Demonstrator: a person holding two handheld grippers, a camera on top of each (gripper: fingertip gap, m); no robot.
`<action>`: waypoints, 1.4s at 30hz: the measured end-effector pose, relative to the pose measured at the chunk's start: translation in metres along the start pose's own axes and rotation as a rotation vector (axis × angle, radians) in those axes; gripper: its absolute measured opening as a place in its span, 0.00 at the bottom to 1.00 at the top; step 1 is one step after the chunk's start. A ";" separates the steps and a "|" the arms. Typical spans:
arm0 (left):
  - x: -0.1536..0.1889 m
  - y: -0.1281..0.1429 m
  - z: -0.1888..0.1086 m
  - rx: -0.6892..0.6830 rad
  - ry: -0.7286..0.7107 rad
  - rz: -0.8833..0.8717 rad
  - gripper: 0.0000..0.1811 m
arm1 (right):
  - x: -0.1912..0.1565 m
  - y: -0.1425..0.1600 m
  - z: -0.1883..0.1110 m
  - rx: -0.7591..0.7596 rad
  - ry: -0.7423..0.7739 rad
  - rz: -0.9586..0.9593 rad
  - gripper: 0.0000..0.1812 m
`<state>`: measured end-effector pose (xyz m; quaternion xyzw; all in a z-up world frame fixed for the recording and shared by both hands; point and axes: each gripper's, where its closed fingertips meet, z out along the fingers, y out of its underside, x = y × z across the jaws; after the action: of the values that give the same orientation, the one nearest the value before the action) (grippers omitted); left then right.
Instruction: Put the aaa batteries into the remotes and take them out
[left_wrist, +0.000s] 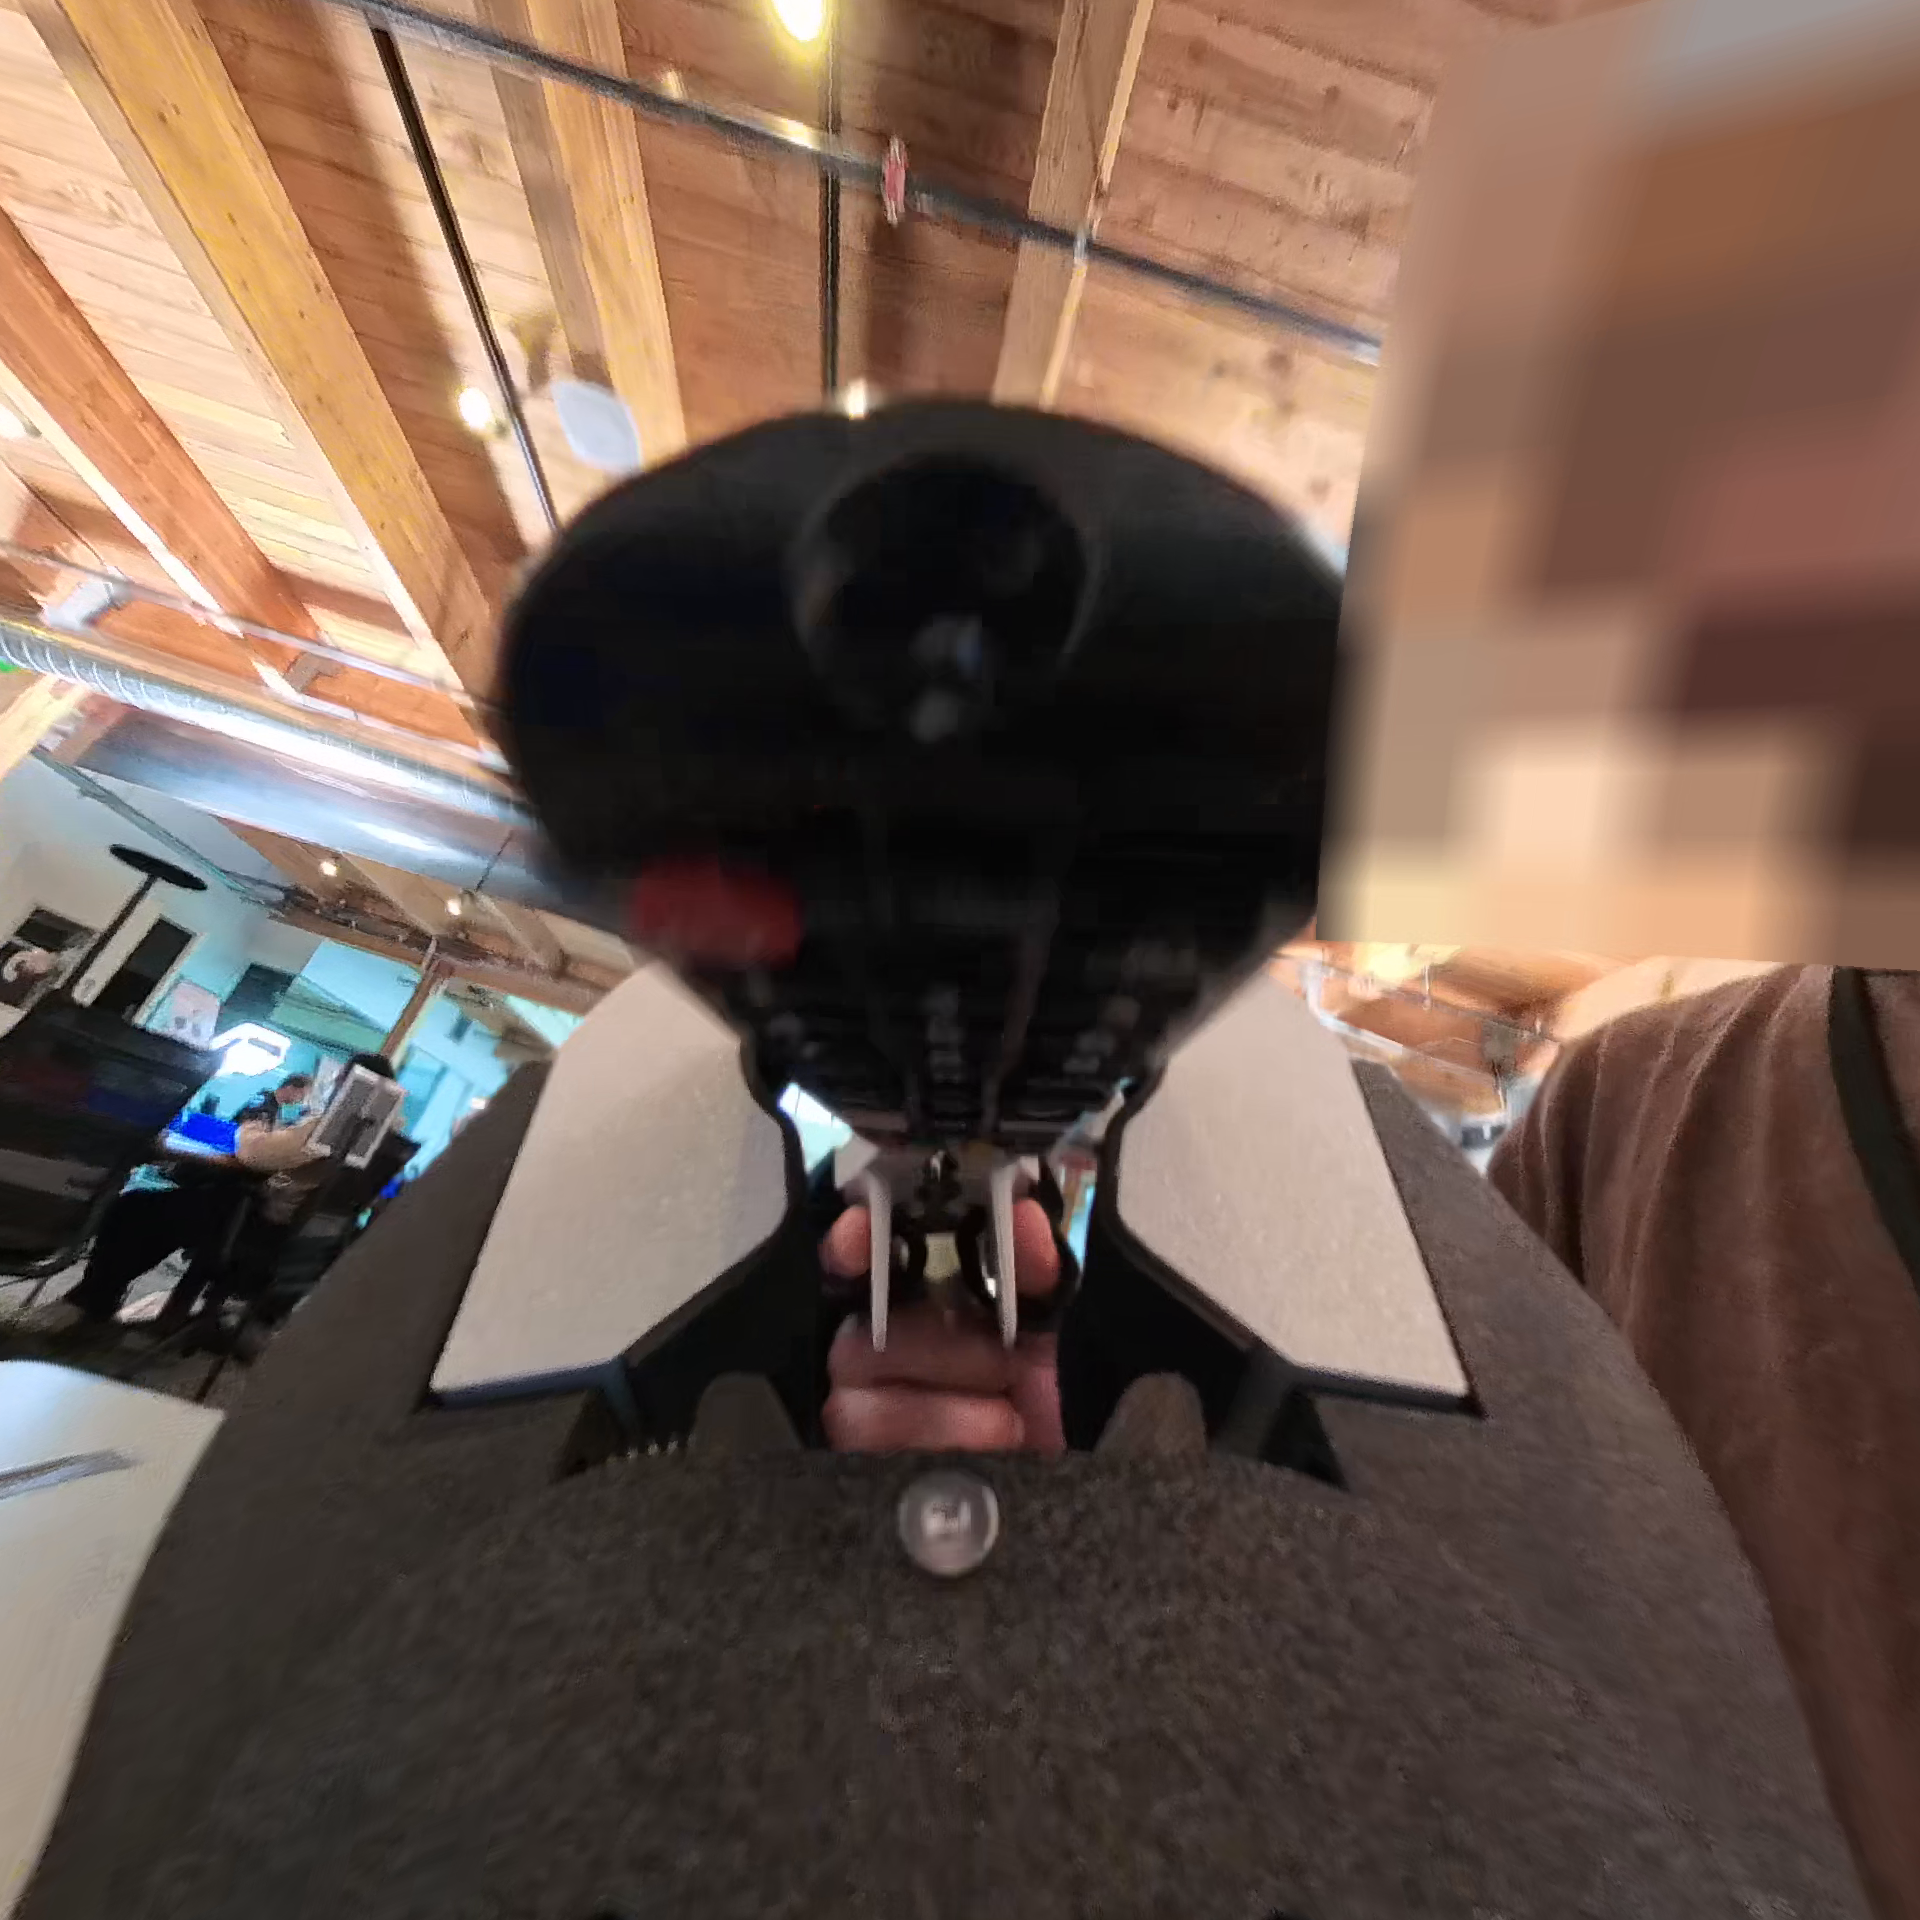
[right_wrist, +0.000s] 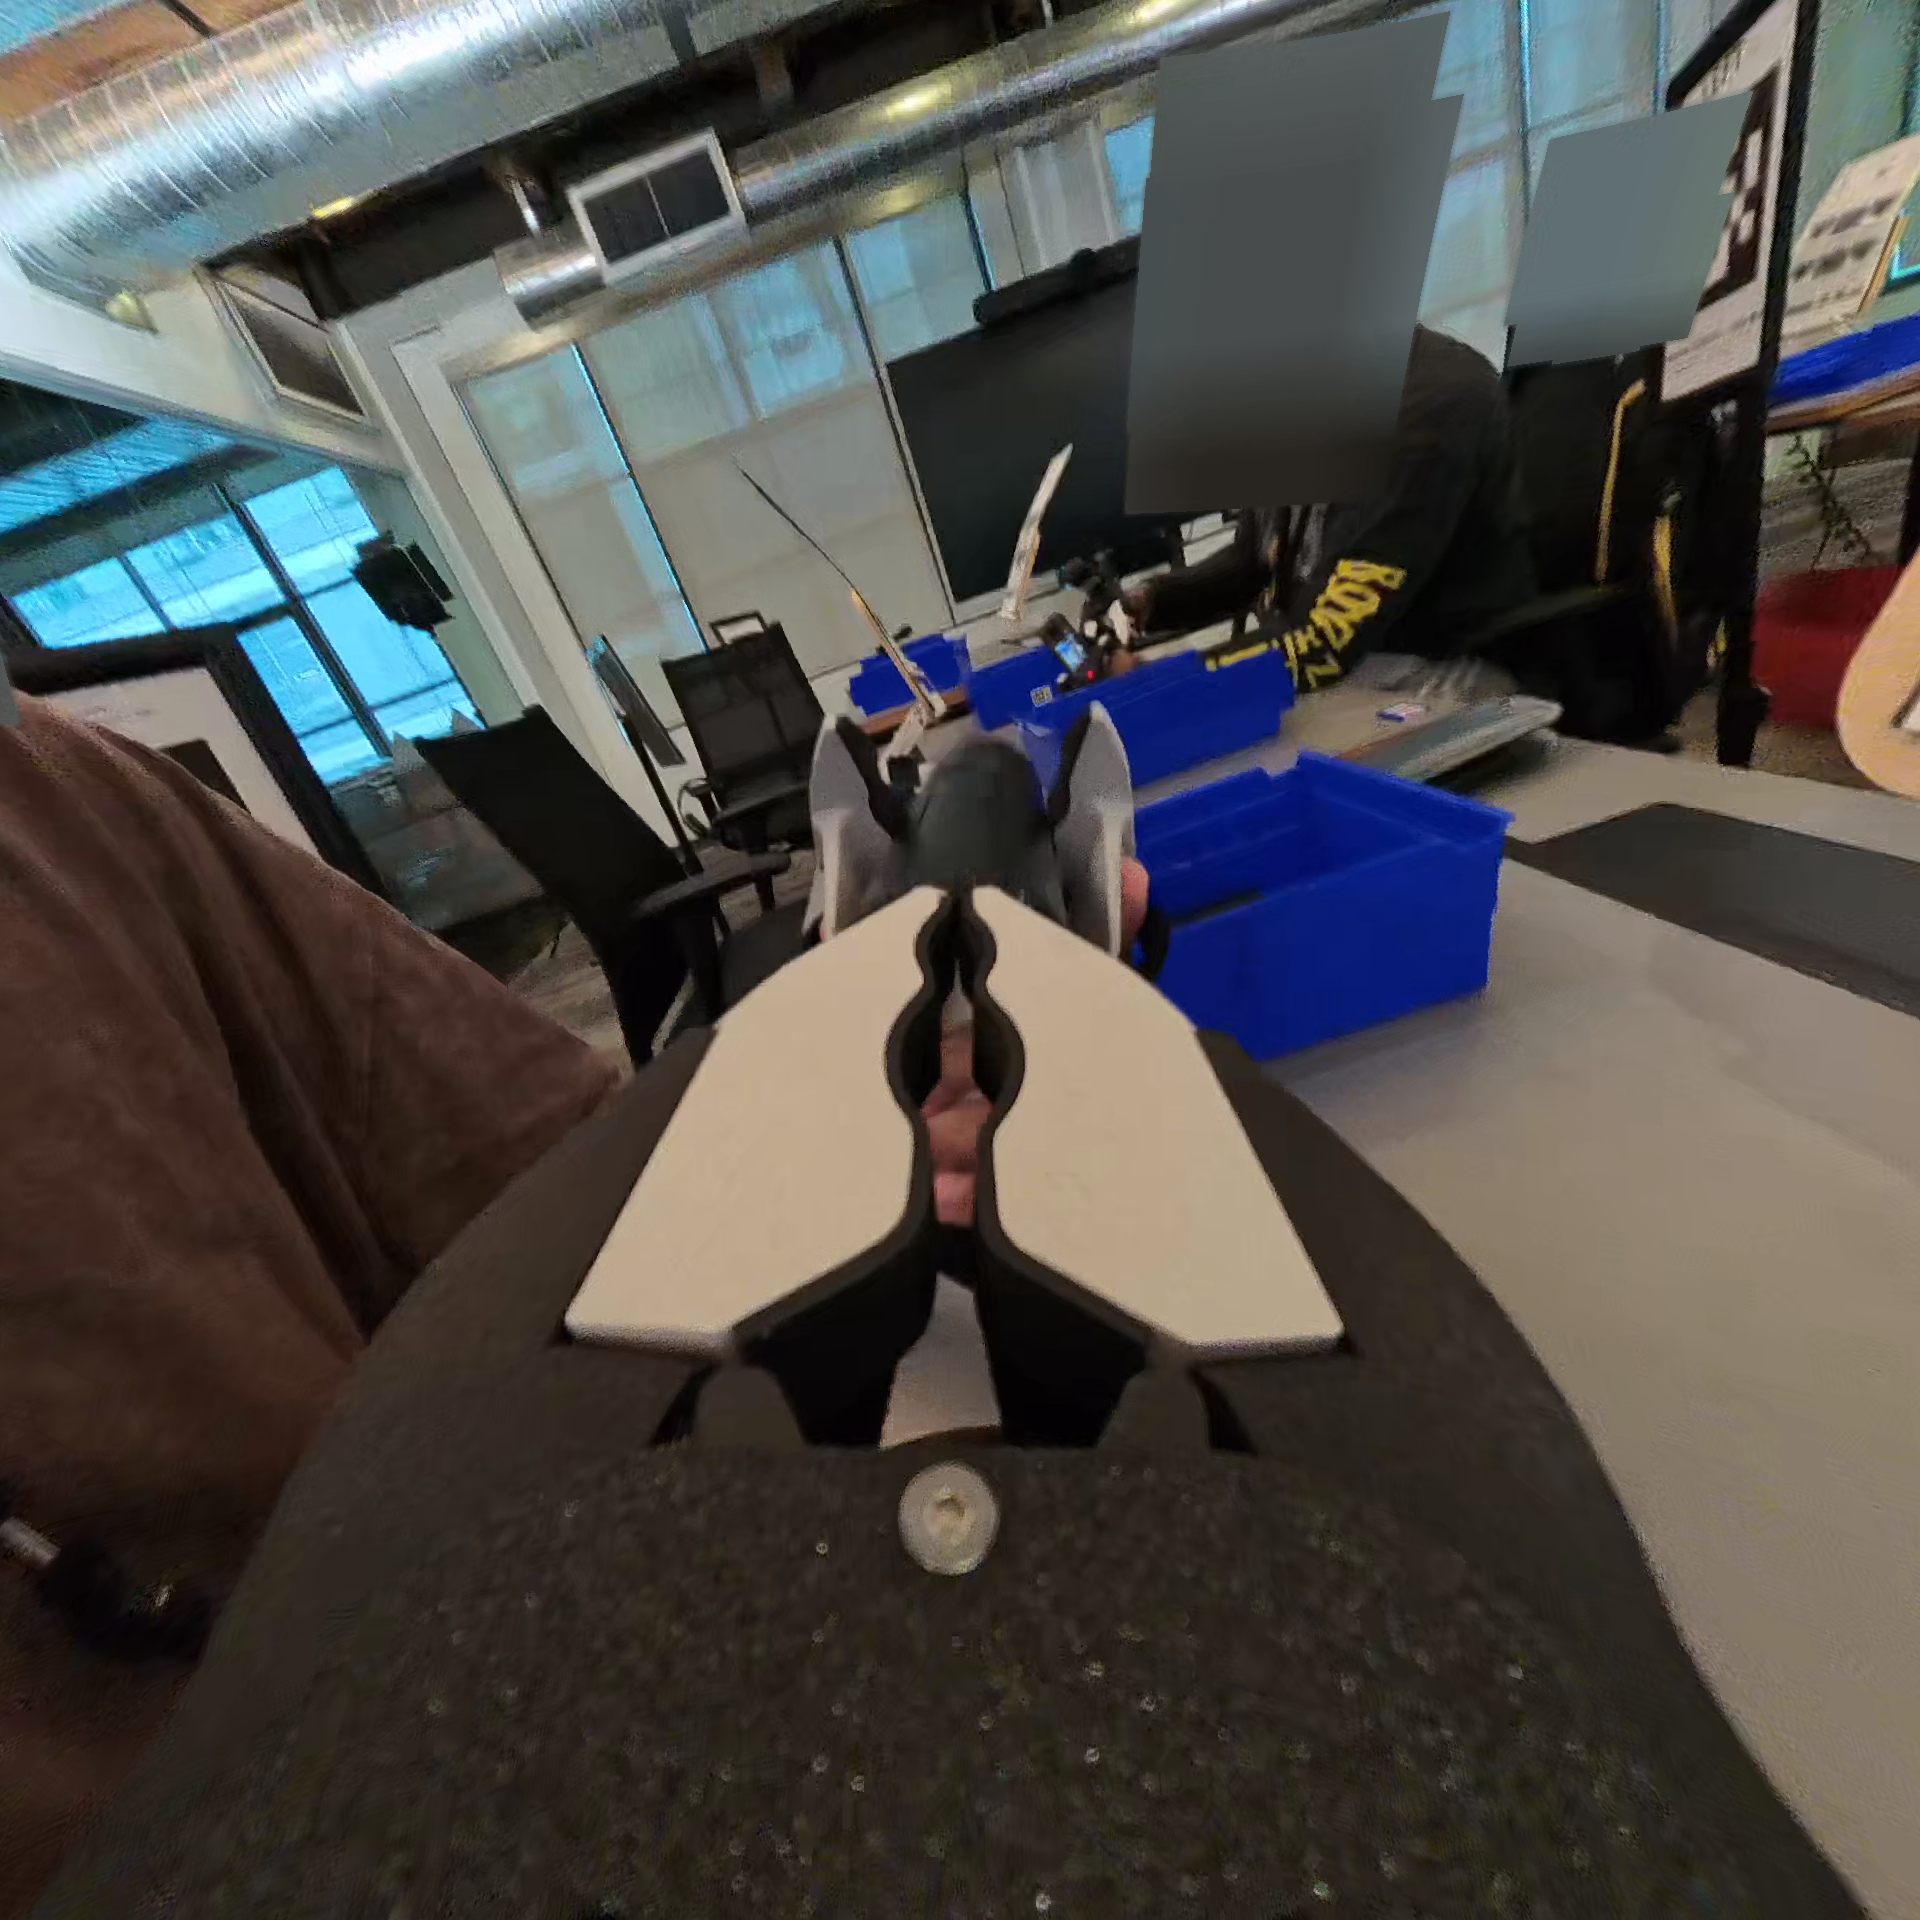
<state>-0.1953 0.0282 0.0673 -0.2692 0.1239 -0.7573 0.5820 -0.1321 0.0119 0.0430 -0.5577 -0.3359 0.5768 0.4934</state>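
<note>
A grey table (right_wrist: 1621, 1195) runs out past the right gripper (right_wrist: 961, 914), jaws clenched on nothing; the left gripper (left_wrist: 951, 1049) grasps a black remote (left_wrist: 925, 727) (blurred, blocking the timber ceiling (left_wrist: 260, 312)). Farther off, a blue bin (right_wrist: 1340, 935).
</note>
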 end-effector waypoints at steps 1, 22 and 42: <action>0.000 0.002 0.000 -0.015 0.000 0.016 0.33 | 0.000 -0.003 0.001 0.003 -0.004 -0.001 0.00; -0.004 0.027 -0.008 -0.205 -0.004 0.128 0.33 | 0.006 0.004 -0.027 -0.408 0.145 -0.178 0.35; -0.009 0.105 -0.010 -0.530 -0.103 0.175 0.33 | 0.015 0.033 -0.079 -0.739 0.292 -0.357 0.29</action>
<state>-0.1131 0.0052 0.0040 -0.4385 0.3105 -0.6308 0.5599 -0.0604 0.0037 -0.0049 -0.7057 -0.5378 0.2383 0.3949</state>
